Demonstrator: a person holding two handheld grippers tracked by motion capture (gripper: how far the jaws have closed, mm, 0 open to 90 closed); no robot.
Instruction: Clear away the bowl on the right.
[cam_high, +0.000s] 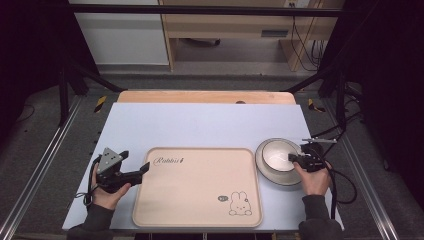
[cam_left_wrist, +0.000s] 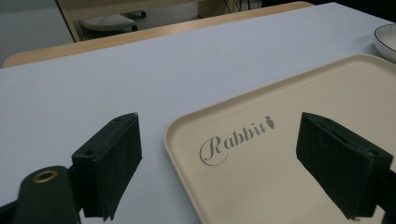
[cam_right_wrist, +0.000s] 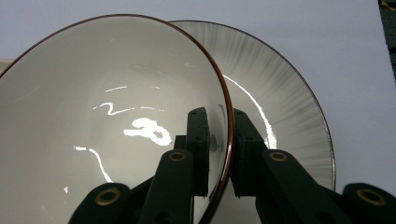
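A white bowl (cam_high: 277, 154) with a brown rim sits on a grey-streaked plate (cam_high: 266, 170) at the table's right. My right gripper (cam_high: 295, 158) is shut on the bowl's near right rim. In the right gripper view one jaw is inside the bowl (cam_right_wrist: 93, 107) and one outside, over the plate (cam_right_wrist: 289, 102); the gripper (cam_right_wrist: 223, 140) clamps the rim. A beige tray (cam_high: 200, 187) with a rabbit drawing lies in the middle. My left gripper (cam_high: 145, 168) is open at the tray's left edge. In the left gripper view the gripper (cam_left_wrist: 219, 158) straddles the tray's corner (cam_left_wrist: 280, 177).
A pale blue mat (cam_high: 200, 125) covers the table, with a wooden edge (cam_high: 205, 96) at the back. Black frame legs (cam_high: 67, 85) stand at both sides. A shelf unit (cam_high: 225, 30) and cables (cam_high: 305, 45) are beyond the table.
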